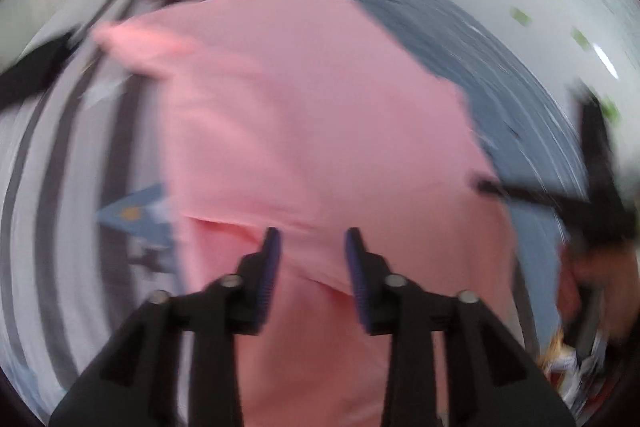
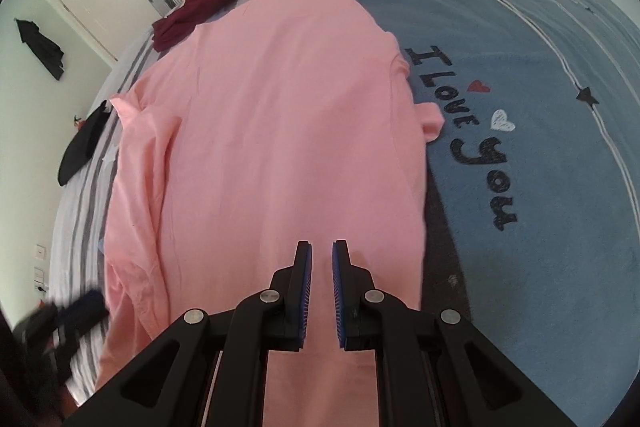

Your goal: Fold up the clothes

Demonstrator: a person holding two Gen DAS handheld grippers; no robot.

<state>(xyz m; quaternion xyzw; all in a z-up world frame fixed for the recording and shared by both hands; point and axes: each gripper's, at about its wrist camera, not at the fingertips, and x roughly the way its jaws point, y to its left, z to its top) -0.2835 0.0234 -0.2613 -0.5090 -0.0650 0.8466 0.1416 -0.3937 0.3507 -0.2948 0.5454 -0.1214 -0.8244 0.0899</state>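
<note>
black garment (image 2: 82,143) sits at the left edge of the right wrist view, dark red garment (image 2: 200,7) upper left. pink shirt (image 2: 272,131) fills the middle, laid out on the bed (image 2: 540,147) with its blue "i love you" cover on the right. left claw (image 1: 313,239) is spread over the shirt, nothing in it. right claw (image 2: 321,251) is nearly pressed together, a thin gap showing, nothing visibly pinched.

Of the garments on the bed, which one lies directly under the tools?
The pink shirt, spread flat across the bed in front of both tools. The dark red garment lies bunched at the far end, and the black one sits off at the striped edge.
</note>
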